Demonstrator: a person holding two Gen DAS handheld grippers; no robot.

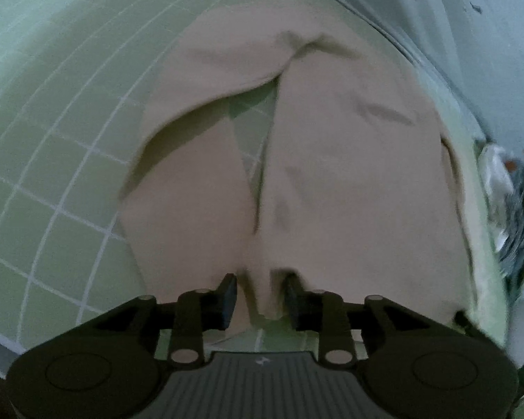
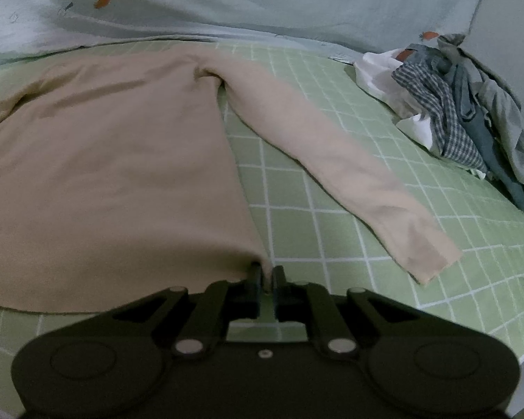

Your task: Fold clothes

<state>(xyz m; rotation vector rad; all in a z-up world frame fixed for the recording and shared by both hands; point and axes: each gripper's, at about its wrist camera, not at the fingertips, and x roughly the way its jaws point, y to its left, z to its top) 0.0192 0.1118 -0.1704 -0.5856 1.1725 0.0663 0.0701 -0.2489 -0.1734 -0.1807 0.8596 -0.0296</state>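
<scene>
Beige top [image 2: 115, 174] lies on green checked sheet [image 2: 332, 209], hem corners pinched by left tongs [image 1: 258, 296] and right tongs [image 2: 267, 284]

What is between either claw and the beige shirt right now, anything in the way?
Nothing visible. The left claw already has a fold of the beige shirt between its fingers, and the right claw pinches its hem corner. The clothes pile lies apart.
</scene>
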